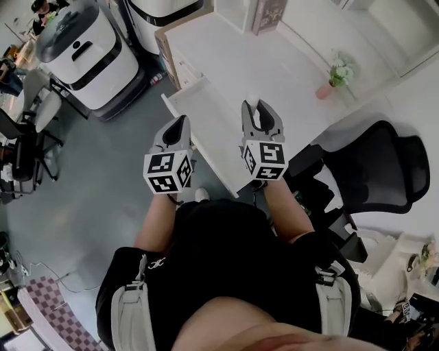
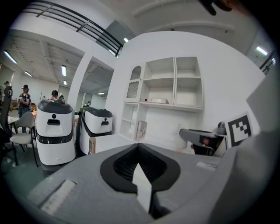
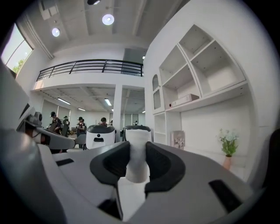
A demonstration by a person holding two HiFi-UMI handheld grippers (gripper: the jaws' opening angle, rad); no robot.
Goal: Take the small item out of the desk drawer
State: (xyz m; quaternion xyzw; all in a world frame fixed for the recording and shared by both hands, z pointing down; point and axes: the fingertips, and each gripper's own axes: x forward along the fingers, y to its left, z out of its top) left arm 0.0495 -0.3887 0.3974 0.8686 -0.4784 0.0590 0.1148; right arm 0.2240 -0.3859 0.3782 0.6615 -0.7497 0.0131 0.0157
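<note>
A white desk (image 1: 274,65) has its drawer (image 1: 212,137) pulled open toward me. My right gripper (image 1: 259,106) is held above the drawer's right side, shut on a small white cylinder-like item (image 1: 252,101). In the right gripper view the small white item (image 3: 138,153) stands upright between the dark pads of the right gripper (image 3: 138,165). My left gripper (image 1: 180,123) hovers over the drawer's left edge with its jaws together and nothing in them. The left gripper view shows the left gripper (image 2: 139,151) with its pads meeting. I cannot see into the drawer.
A black office chair (image 1: 374,171) stands right of the desk. Two white robot units (image 1: 89,48) stand on the grey floor at the left. A small plant in a pink pot (image 1: 336,75) and a standing book (image 1: 267,14) are on the desk. People are far left.
</note>
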